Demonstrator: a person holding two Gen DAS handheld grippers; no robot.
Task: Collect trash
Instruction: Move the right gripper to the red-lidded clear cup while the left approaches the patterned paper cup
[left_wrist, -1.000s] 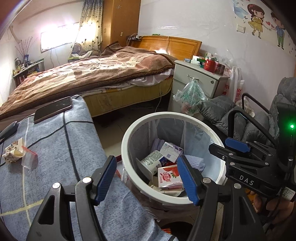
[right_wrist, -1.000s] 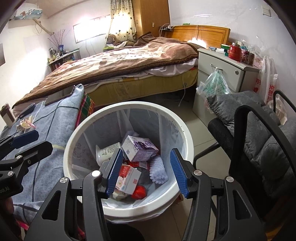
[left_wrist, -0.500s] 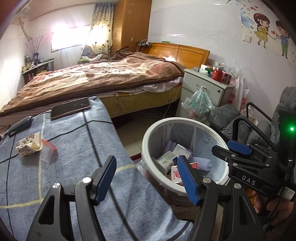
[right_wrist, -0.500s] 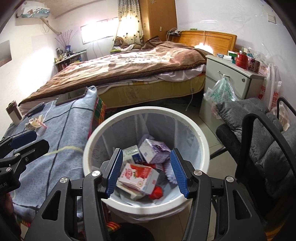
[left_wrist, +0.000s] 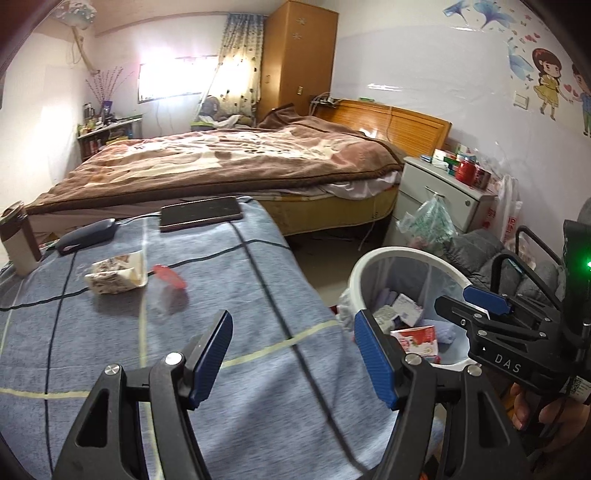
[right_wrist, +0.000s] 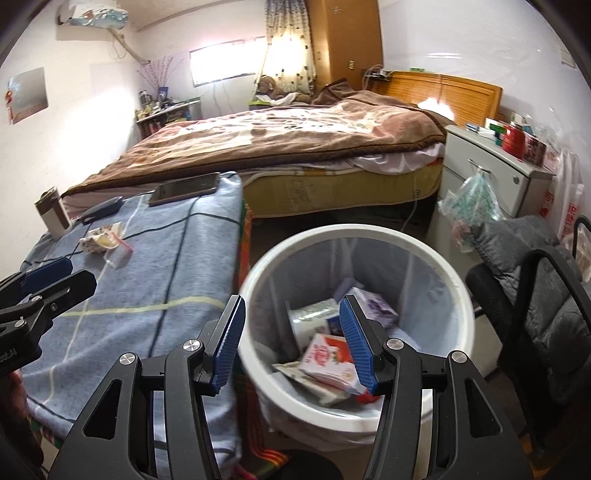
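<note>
Left gripper (left_wrist: 291, 354): jaws released, nothing between. Right gripper (right_wrist: 291, 339): jaws released too, hovering above bin (right_wrist: 439, 258).

Remaining trash on table (left_wrist: 240, 369): crumpled wrapper (left_wrist: 116, 273) and small clear bag with red strip (left_wrist: 168, 284), both ahead-left of left jaws, touching or nearly so.

Likely step: reach for wrapper. Approach low, straddle crumpled bulk, clench gently; avoid cable (left_wrist: 266, 295) and phone (left_wrist: 201, 213) beyond.

Bin, right of left jaws: lined, holding strawberry carton (right_wrist: 332, 358), purple box (right_wrist: 376, 306), white cup (right_wrist: 314, 321).
</note>
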